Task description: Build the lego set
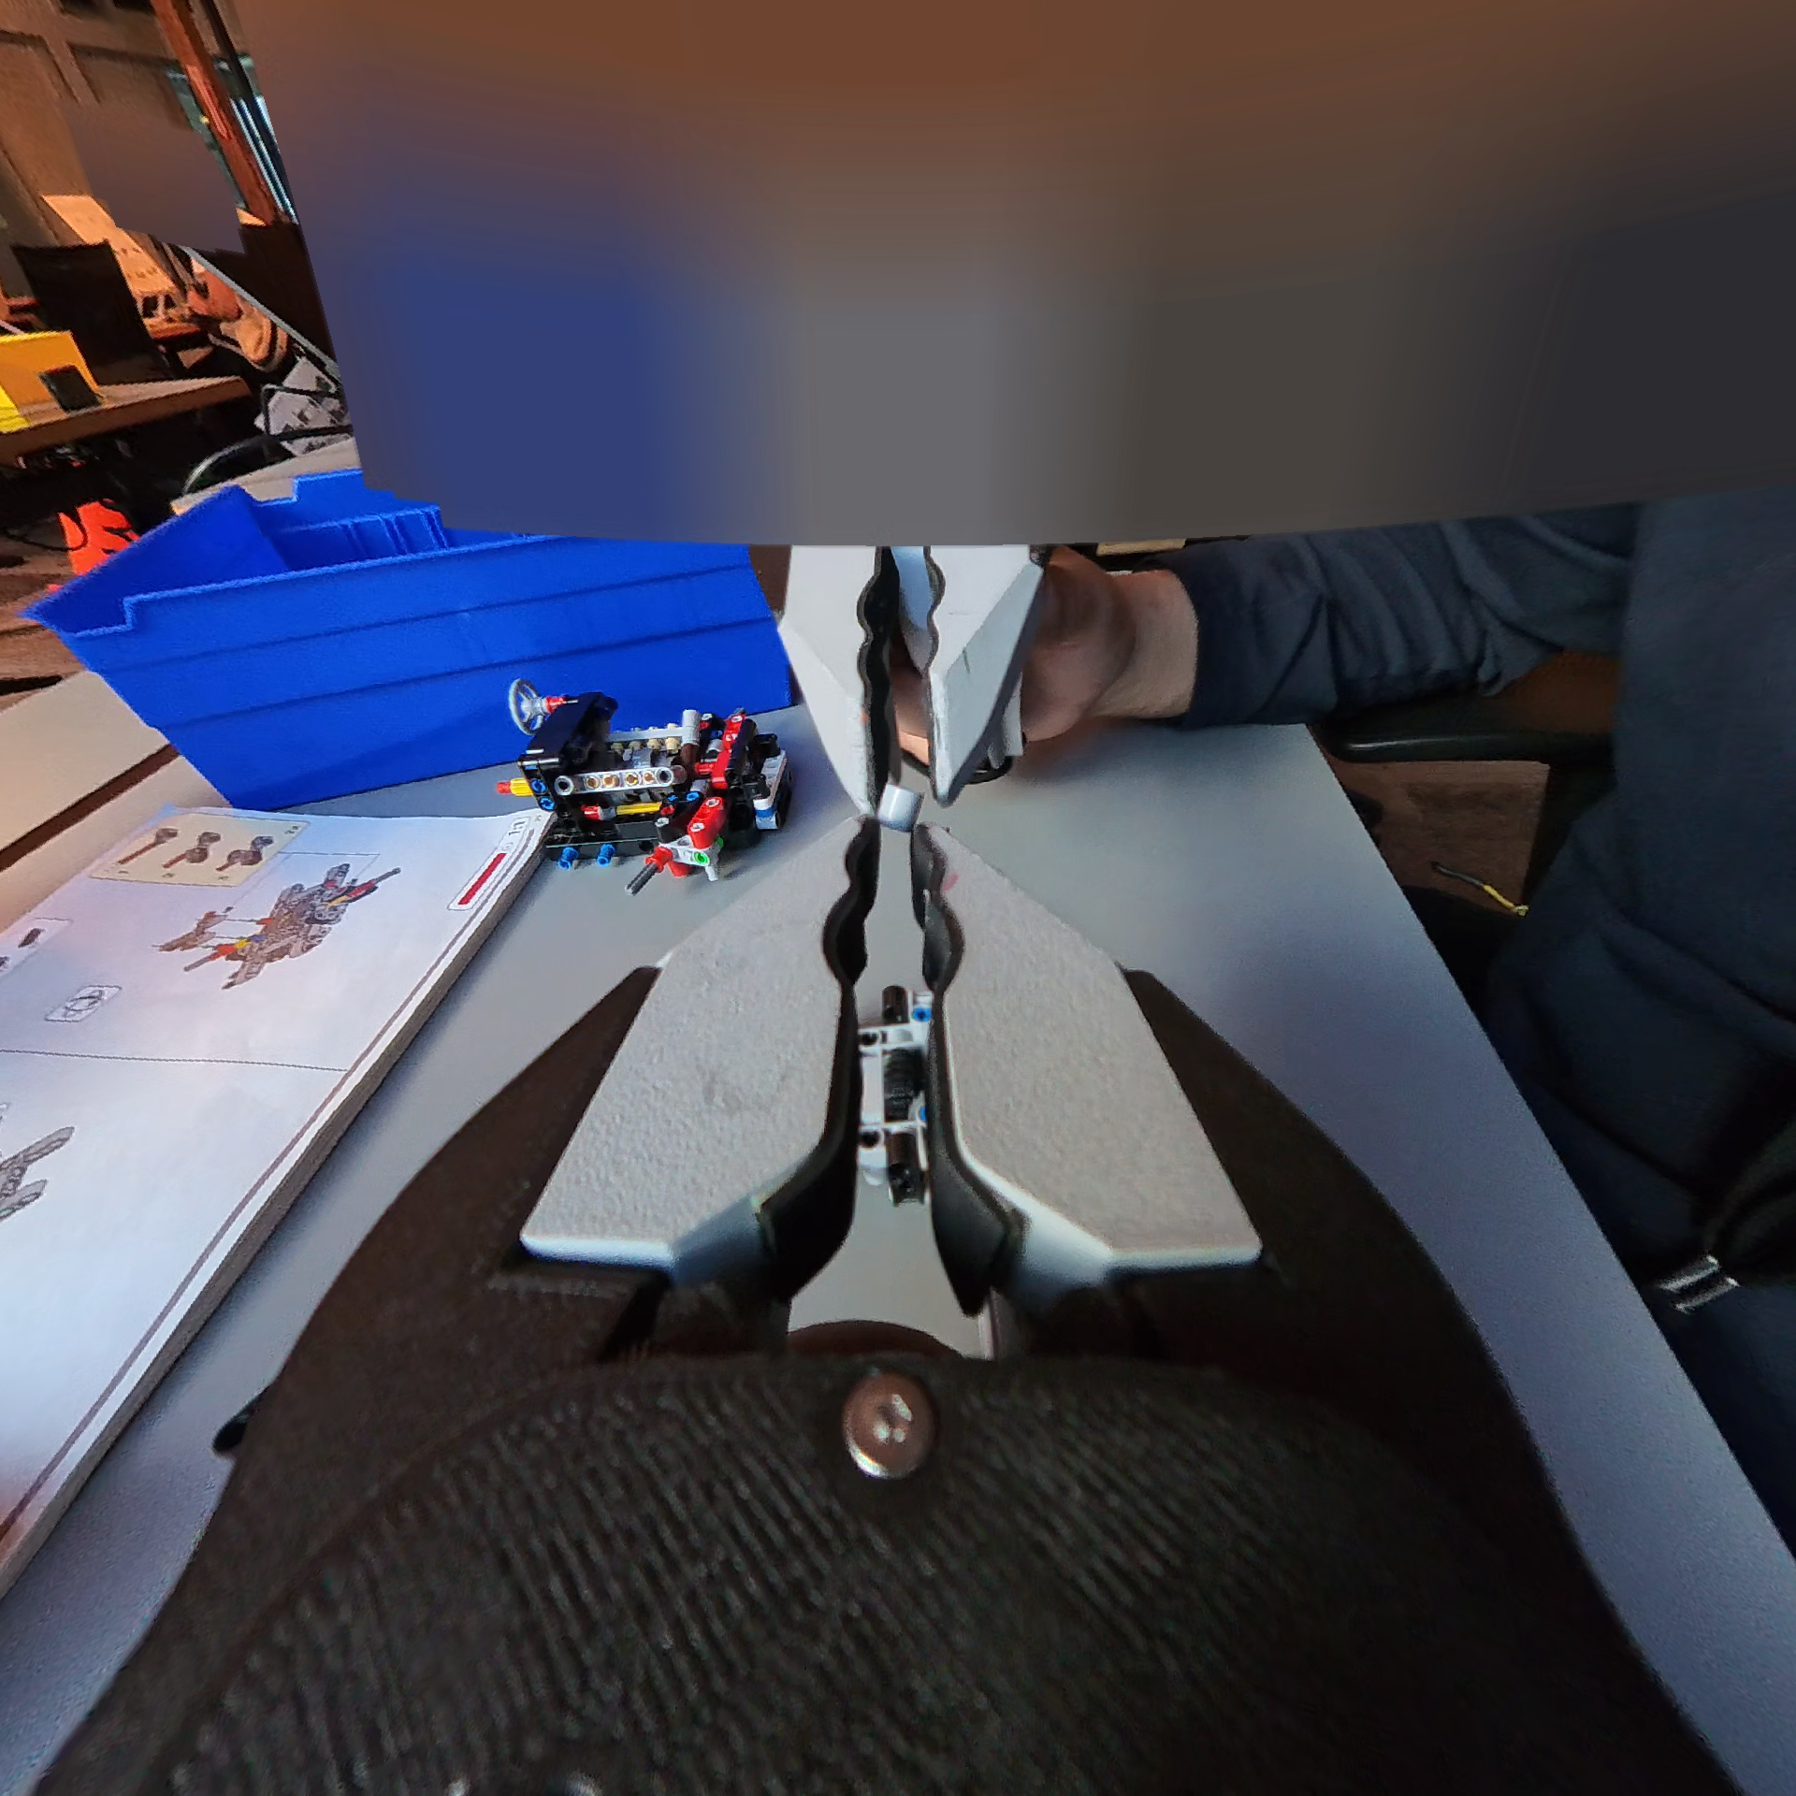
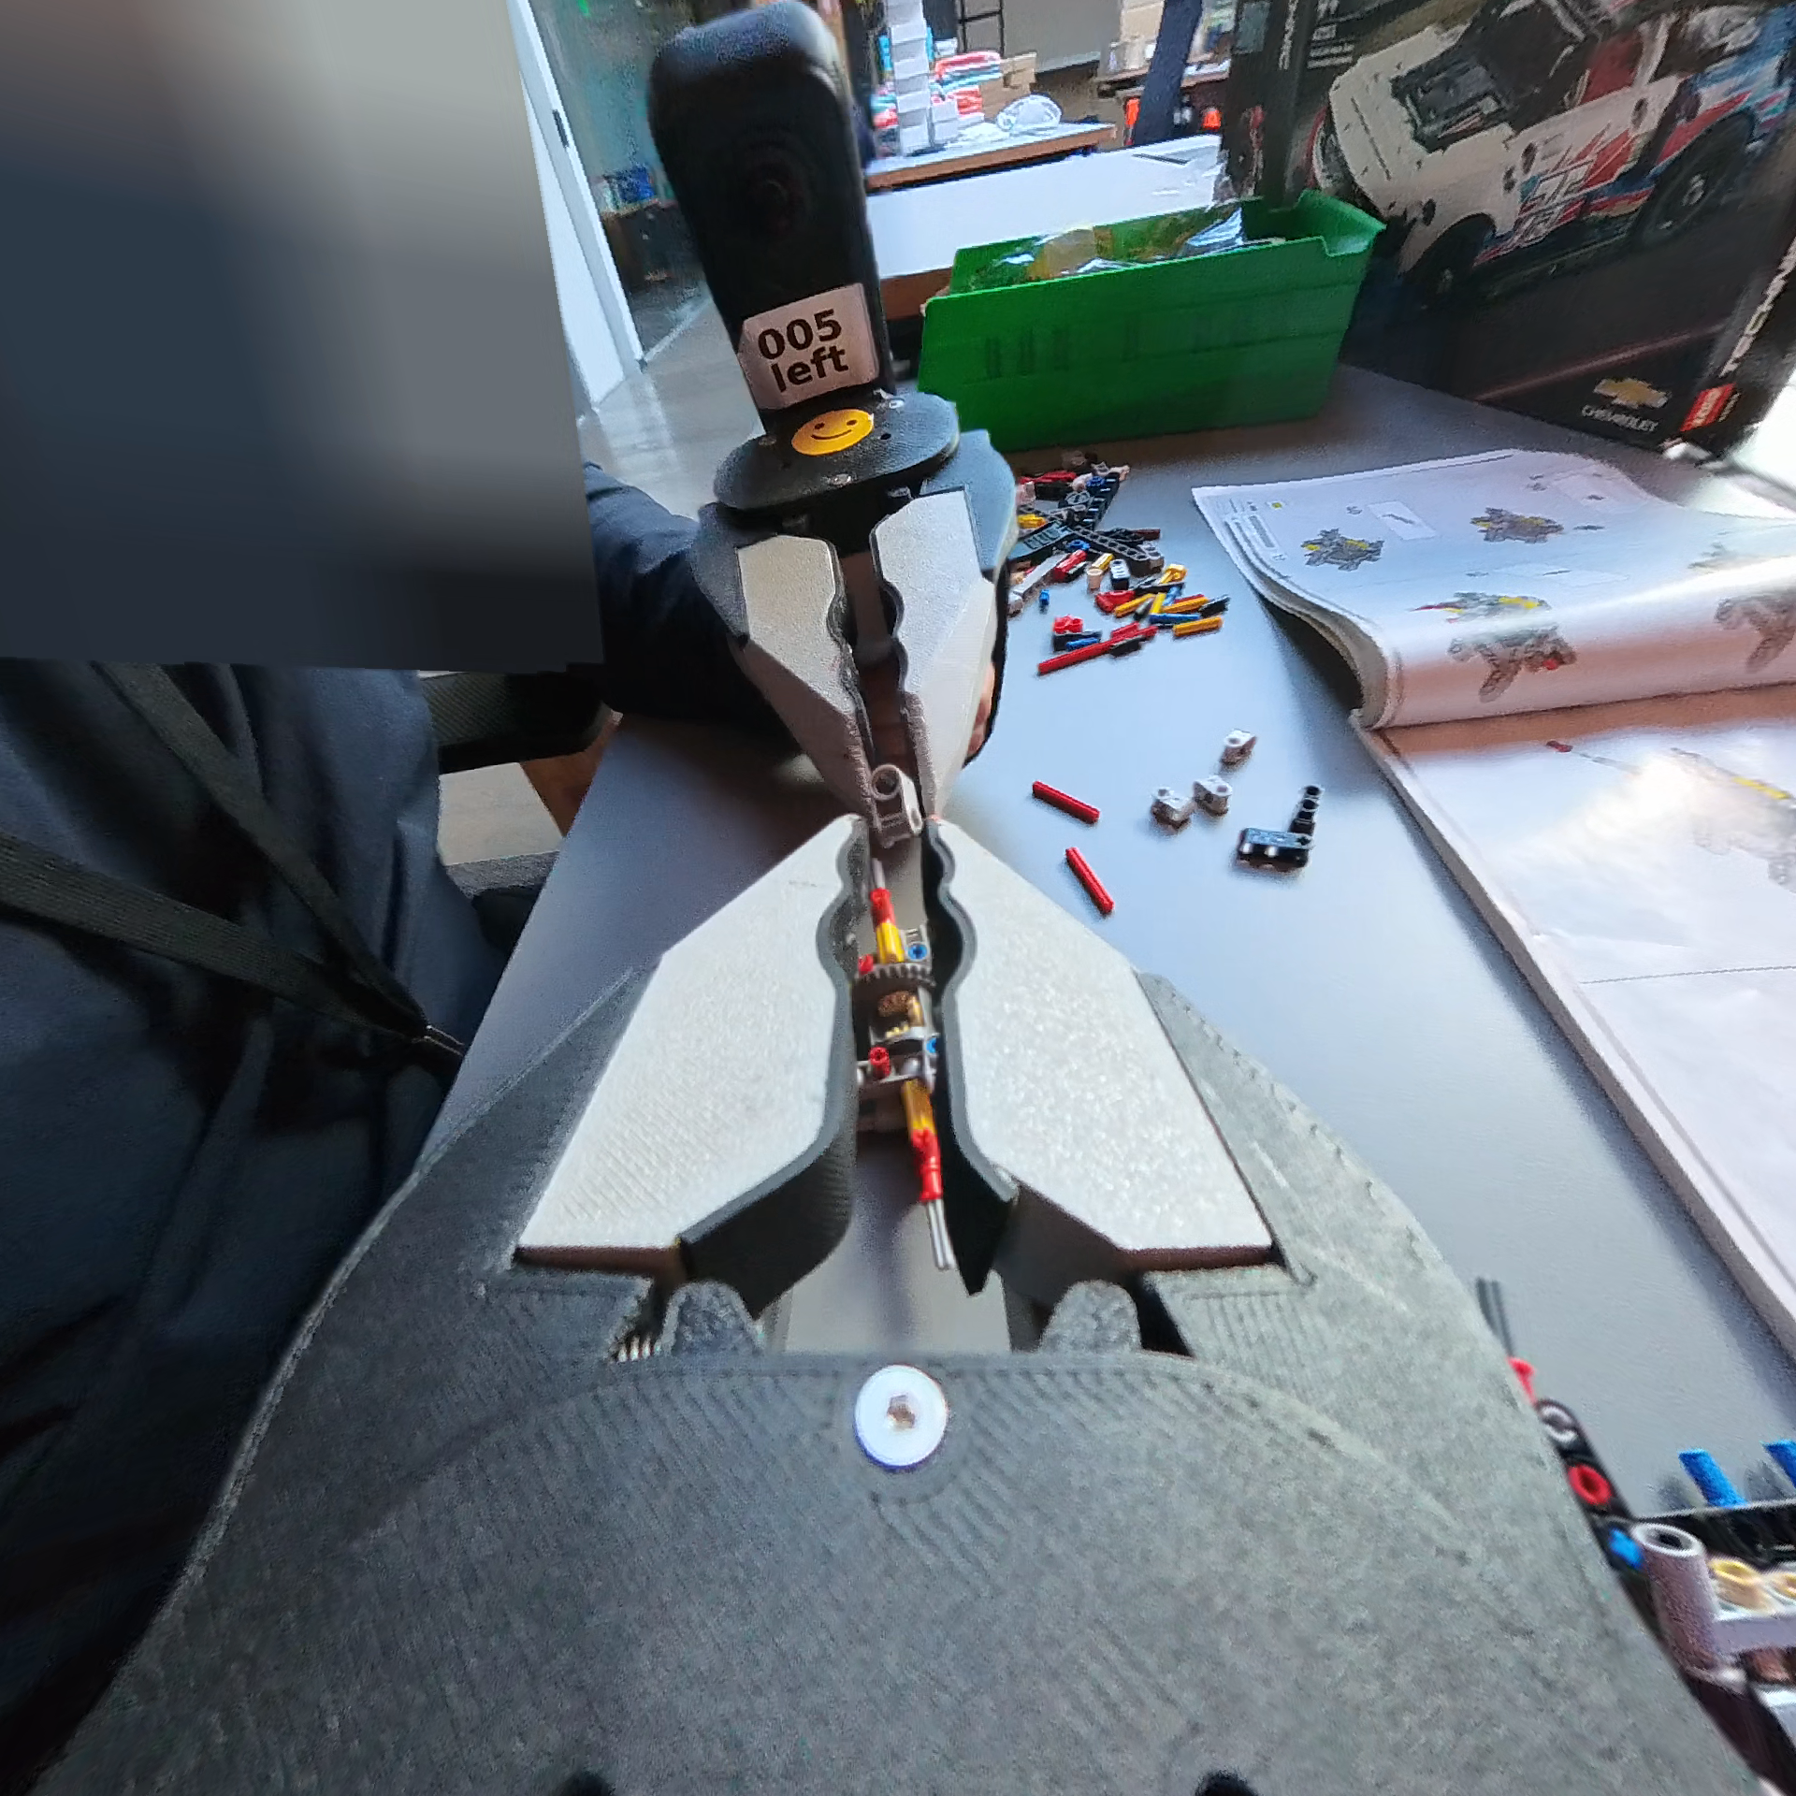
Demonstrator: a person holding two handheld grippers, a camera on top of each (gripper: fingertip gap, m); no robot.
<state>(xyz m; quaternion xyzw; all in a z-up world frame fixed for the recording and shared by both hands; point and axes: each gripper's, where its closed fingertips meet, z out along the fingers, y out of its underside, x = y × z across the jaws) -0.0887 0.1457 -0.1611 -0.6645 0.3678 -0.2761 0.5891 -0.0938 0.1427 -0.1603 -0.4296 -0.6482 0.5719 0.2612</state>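
Grey plastic meets grey plastic above the tabletop (image 1: 1118,875): my two grippers stand tip to tip, each pinching a small piece. In the left wrist view, the right gripper (image 1: 899,802) comes in from the far side and is closed on a short pale grey bush (image 1: 899,807) at its very tips; the bush's round end faces my left camera. In the right wrist view, the left gripper (image 2: 889,797) is closed on a grey connector (image 2: 892,802), whose long axis runs along the fingers, its round hole at the far end turned towards the right camera.

On the tabletop below the gap between my right gripper's fingers lies a small gear assembly (image 2: 899,1030), its axle lengthwise along the fingers, with yellow and red sleeves; the same piece shows white and black from the left (image 1: 894,1088).

To the left of the left camera stand a half-built black-and-red model (image 1: 651,777), an open instruction booklet (image 1: 194,1020) and a blue bin (image 1: 389,622) behind them. To the right of the right camera lie two red pins (image 2: 1064,802), three small grey connectors (image 2: 1210,792), a black angled beam (image 2: 1278,831), a scatter of mixed parts (image 2: 1118,593), a green bin (image 2: 1147,330) and a printed box (image 2: 1555,194)
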